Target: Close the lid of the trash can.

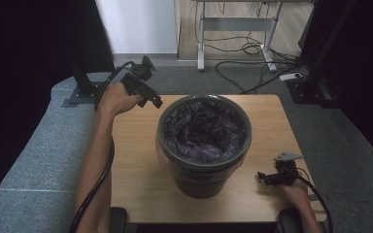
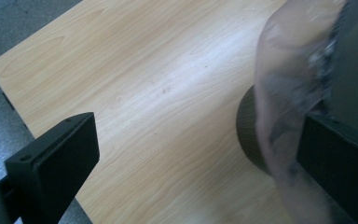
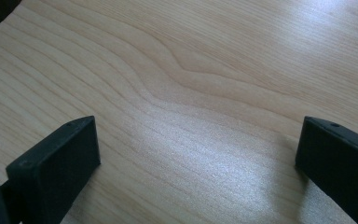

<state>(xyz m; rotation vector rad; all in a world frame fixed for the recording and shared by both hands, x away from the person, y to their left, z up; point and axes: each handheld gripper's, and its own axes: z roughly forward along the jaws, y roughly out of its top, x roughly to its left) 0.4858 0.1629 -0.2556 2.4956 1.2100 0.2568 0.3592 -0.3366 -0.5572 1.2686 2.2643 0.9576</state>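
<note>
High view: one bin (image 1: 204, 145) stands at the middle of the wooden surface (image 1: 141, 170), lined with one purple bag (image 1: 204, 128) whose edge is folded out over the rim. Two claws are in use. The left claw (image 1: 151, 98) is held above the far left corner of the surface, just beside the bin's rim and clear of it. The right claw (image 1: 263, 177) lies low at the near right of the surface, near the bin's base, apart from it.

Left gripper view: adds what the high view cannot resolve, namely the bin's ribbed wall (image 2: 249, 135) and the translucent bag overhang (image 2: 289, 93) hanging close against the right-hand jaw; whether film and jaw touch cannot be told. The jaws stand wide apart with bare surface (image 2: 144, 93) between them.

Right gripper view: the jaws stand wide apart over bare wood grain (image 3: 191, 93), nothing between them.

Count: one bin, one bag, two claws, one surface.
</note>
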